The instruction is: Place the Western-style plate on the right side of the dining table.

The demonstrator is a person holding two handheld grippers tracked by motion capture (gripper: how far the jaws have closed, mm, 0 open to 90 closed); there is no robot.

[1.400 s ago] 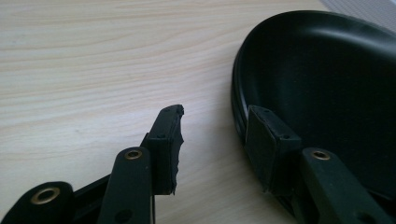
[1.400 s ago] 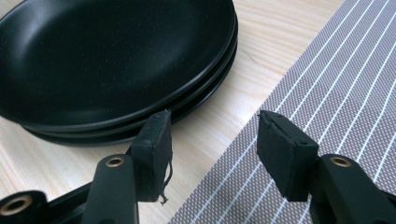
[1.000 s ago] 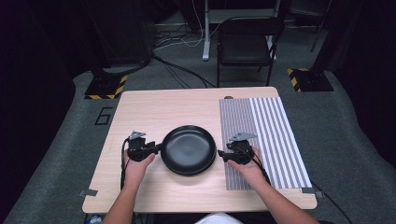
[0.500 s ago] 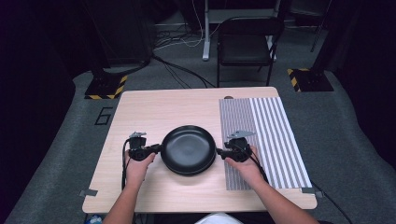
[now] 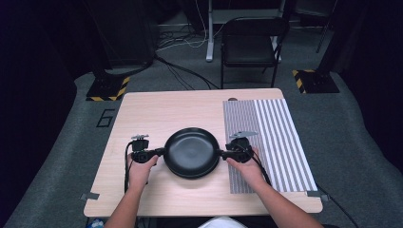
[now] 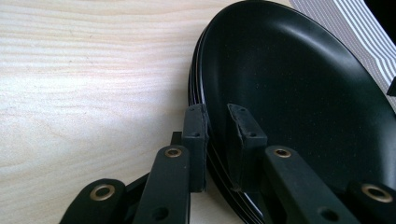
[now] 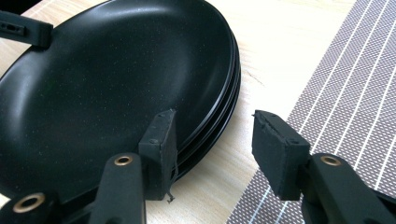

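Fingers of the left gripper (image 6: 217, 140) pinch the near rim of the top black plate (image 6: 299, 93), one pad above the rim and one below, the jaws having just been closing onto it. Left gripper view: that plate sits on a stack of black plates (image 6: 198, 93), at least three rims showing at the edge. Right gripper (image 7: 215, 140) stands parted: its left pad (image 7: 159, 140) lies over the rim of the stack (image 7: 219, 107), its right pad (image 7: 278, 149) hangs clear over the edge of the striped placemat (image 7: 345, 93), not pressing anything. High view: left gripper (image 5: 159, 153) at the stack's left edge, right gripper (image 5: 222, 154) at its right edge, a hand behind each, forearms coming in from the bottom. Stack (image 5: 191, 152) rests on the light wooden table (image 5: 157, 114), towards the near side, just left of the grey-and-white striped placemat (image 5: 275, 137), which covers the table's right part. Beyond the table, on the grey floor, a black folding chair (image 5: 249, 45).
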